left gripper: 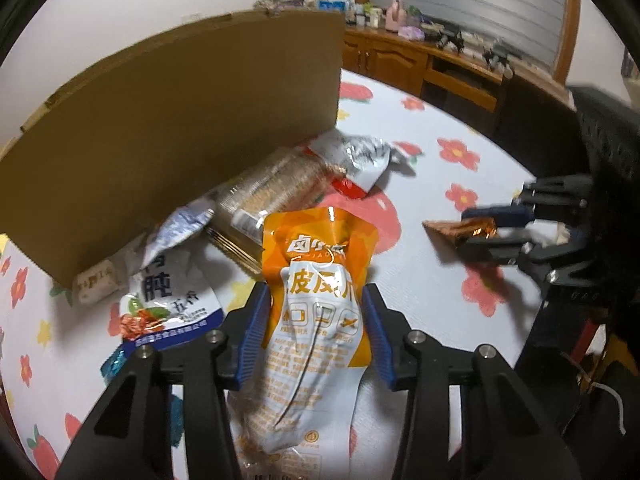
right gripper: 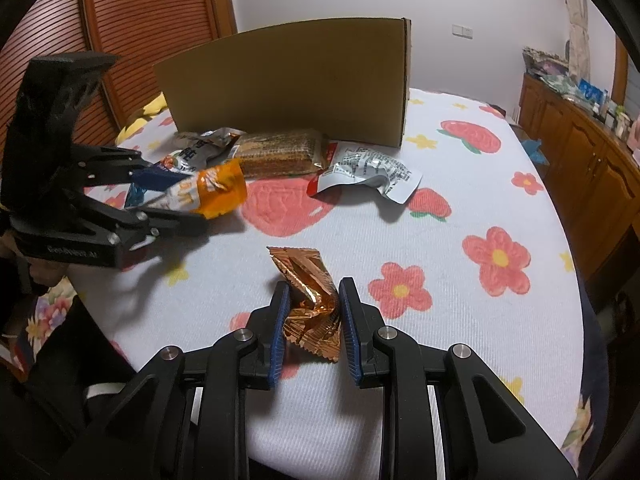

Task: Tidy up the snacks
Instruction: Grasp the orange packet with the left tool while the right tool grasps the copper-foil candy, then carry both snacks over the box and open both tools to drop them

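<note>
My left gripper (left gripper: 316, 296) is shut on an orange and white snack pouch (left gripper: 316, 312), held just above the flowered tablecloth; it also shows in the right wrist view (right gripper: 212, 192). My right gripper (right gripper: 314, 292) is shut on a crumpled copper foil packet (right gripper: 308, 296), seen at the right in the left wrist view (left gripper: 460, 230). A cardboard box (right gripper: 288, 80) stands at the back of the table. In front of it lie a long clear pack of wafers (right gripper: 280, 152), a silver and red pouch (right gripper: 364, 172) and a white and blue pouch (left gripper: 168, 296).
The table has a white cloth with red flowers and strawberries (right gripper: 496, 256). A wooden cabinet (right gripper: 580, 152) with clutter on top runs along the right. A slatted wooden door (right gripper: 152, 12) stands behind the table at left.
</note>
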`<move>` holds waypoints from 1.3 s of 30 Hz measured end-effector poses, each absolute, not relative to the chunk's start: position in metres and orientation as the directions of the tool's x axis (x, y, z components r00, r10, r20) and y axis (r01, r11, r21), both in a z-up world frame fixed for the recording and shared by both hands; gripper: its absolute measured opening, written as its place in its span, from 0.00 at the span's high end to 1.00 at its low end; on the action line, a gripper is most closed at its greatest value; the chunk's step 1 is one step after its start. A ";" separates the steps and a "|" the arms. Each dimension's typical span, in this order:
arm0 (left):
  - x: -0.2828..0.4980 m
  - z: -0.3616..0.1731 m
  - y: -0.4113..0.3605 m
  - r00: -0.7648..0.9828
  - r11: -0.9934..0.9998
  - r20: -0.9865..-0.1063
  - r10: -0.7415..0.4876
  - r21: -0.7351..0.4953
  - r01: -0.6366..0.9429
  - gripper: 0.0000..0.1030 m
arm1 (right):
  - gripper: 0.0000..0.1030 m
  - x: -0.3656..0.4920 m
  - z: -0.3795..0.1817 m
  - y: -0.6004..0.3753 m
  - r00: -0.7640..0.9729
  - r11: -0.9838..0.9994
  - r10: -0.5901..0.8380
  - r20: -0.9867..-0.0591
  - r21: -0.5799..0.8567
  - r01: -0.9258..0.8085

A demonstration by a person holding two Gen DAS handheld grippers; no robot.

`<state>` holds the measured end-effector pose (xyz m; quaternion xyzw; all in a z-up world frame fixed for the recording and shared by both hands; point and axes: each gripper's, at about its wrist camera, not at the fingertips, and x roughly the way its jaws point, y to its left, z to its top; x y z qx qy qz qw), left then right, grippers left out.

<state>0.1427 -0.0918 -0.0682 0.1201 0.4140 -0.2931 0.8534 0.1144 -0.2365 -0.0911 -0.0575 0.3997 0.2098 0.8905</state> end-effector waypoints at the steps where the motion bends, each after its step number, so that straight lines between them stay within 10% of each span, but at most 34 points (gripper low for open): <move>1: 0.141 -0.065 -0.090 0.490 0.800 -0.769 -0.411 -0.047 0.598 0.56 | 0.80 0.114 -0.091 -0.237 0.597 0.907 0.325 -0.734 0.062 -0.418; 39: 0.145 0.040 -0.063 0.701 0.854 -0.566 -0.434 -0.012 0.519 0.55 | 0.82 0.131 0.004 -0.217 0.710 0.891 0.369 -0.600 0.012 -0.453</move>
